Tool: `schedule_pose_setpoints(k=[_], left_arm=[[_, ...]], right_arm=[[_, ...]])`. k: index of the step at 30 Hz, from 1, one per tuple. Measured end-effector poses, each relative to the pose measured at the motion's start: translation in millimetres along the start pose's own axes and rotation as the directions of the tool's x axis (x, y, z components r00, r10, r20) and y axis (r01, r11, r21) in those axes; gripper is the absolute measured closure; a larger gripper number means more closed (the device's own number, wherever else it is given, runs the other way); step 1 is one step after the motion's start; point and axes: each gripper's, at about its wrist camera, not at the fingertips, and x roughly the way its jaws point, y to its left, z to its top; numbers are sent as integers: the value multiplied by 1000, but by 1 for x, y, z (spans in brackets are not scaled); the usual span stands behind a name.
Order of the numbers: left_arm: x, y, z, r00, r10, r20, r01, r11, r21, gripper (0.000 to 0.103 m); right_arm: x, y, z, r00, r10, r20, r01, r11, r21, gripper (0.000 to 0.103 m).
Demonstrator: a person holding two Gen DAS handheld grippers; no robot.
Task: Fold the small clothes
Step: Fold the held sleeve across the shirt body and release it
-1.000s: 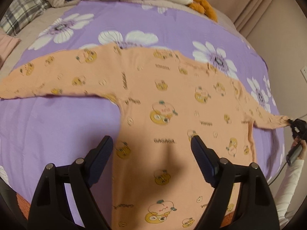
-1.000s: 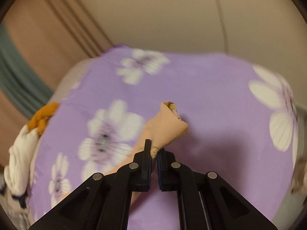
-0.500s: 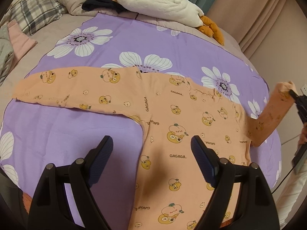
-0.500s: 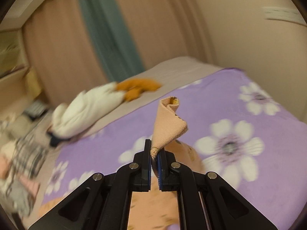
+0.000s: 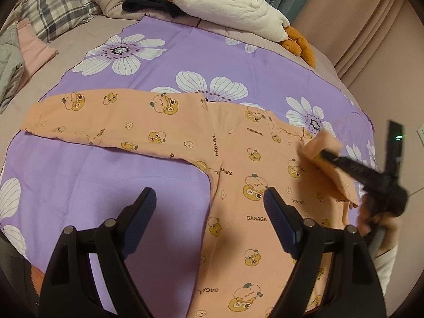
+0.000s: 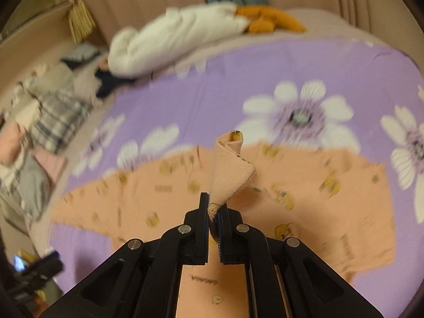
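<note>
This is a bedroom in a home. A bed [image 5: 87,37] carries a purple sheet with white flowers [image 5: 185,61], a plaid pillow [image 5: 61,8], a white plush toy with orange feet [image 5: 233,5] and heaped clothes [image 5: 10,61]. Teal and pink curtains [image 5: 331,8] hang behind it.

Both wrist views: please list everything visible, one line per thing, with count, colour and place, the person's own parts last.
Shirt: one, orange with cartoon print, flat on the sheet; left sleeve spread out.
Right sleeve cuff: one, orange, lifted over the shirt body.
Sheet: one, purple with white flowers, covering the bed.
Plush toy: one, white with orange feet, at the bed's far edge.
Plaid pillow: one, grey-white, far left.
Dark garment: one, navy, beside the plush.
Left hand-held gripper: black, open, above the shirt.
Right hand-held gripper: black, shut on the cuff.
</note>
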Motion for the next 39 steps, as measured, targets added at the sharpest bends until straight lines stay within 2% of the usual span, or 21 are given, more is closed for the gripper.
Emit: schedule_pose_setpoints(k=[4, 7, 9, 10, 11, 12, 13, 14, 17, 21, 24, 28, 31, 32, 33, 34, 36, 37, 39], left_arm=[[4, -2, -1, 1000, -4, -7, 4, 1000, 8, 20], [5, -5, 0, 1000, -8, -9, 8, 1000, 19, 19], [6, -9, 3, 1000, -16, -5, 16, 1000, 25, 19], [6, -12, 4, 1000, -27, -4, 27, 999, 27, 19], [6, -15, 6, 999, -39, -4, 40, 999, 28, 18], [7, -20, 9, 998, -62, -6, 62, 998, 30, 18], [9, -24, 11, 997, -77, -9, 78, 996, 33, 18], [11, -29, 13, 995, -96, -12, 97, 995, 37, 17], [26, -48, 19, 987, -161, -31, 162, 985, 52, 17], [60, -76, 24, 966, -241, -90, 248, 967, 66, 17], [92, -94, 26, 950, -282, -132, 293, 954, 72, 19], [135, -109, 25, 926, -313, -210, 326, 945, 31, 23], [157, -115, 22, 915, -313, -254, 325, 946, 7, 39], [161, -118, 22, 919, -303, -253, 316, 949, 15, 49], [162, -120, 22, 923, -296, -246, 312, 950, 28, 63], [164, -122, 22, 925, -292, -243, 311, 950, 41, 71], [168, -127, 23, 919, -298, -258, 322, 945, 55, 99], [170, -130, 22, 916, -298, -269, 323, 945, 53, 98], [167, -135, 22, 929, -269, -254, 295, 953, 69, 98]], right_arm=[[26, 7, -11, 997, -17, -80, 16, 1000, -9, 96], [34, 12, -15, 994, -36, -106, 33, 999, -33, 96], [35, 13, -16, 991, -19, -134, 15, 999, -31, 95], [33, 13, -15, 991, -7, -137, 3, 1000, -28, 88], [29, 12, -15, 991, 12, -133, -15, 1000, -23, 74], [20, 10, -14, 993, 35, -112, -37, 999, -14, 66], [10, 7, -13, 995, 54, -83, -55, 999, -5, 49], [-2, 3, -12, 996, 68, -51, -68, 998, 4, 42], [-37, -18, -11, 998, 62, 24, -63, 996, 57, 42], [-71, -62, -22, 995, -35, 94, 18, 984, 175, 42], [-83, -90, -36, 986, -133, 102, 104, 963, 248, 42], [-87, -113, -48, 984, -158, 83, 125, 941, 315, 42], [-88, -125, -56, 979, -191, 71, 156, 926, 343, 42], [-89, -128, -59, 978, -196, 68, 161, 923, 350, 42], [-88, -132, -61, 978, -199, 64, 163, 919, 359, 42], [-88, -135, -63, 978, -197, 64, 160, 917, 366, 42], [-88, -141, -66, 979, -194, 61, 156, 911, 382, 42], [-89, -142, -67, 979, -193, 62, 155, 910, 384, 42], [-87, -144, -70, 979, -193, 60, 154, 906, 393, 42]])
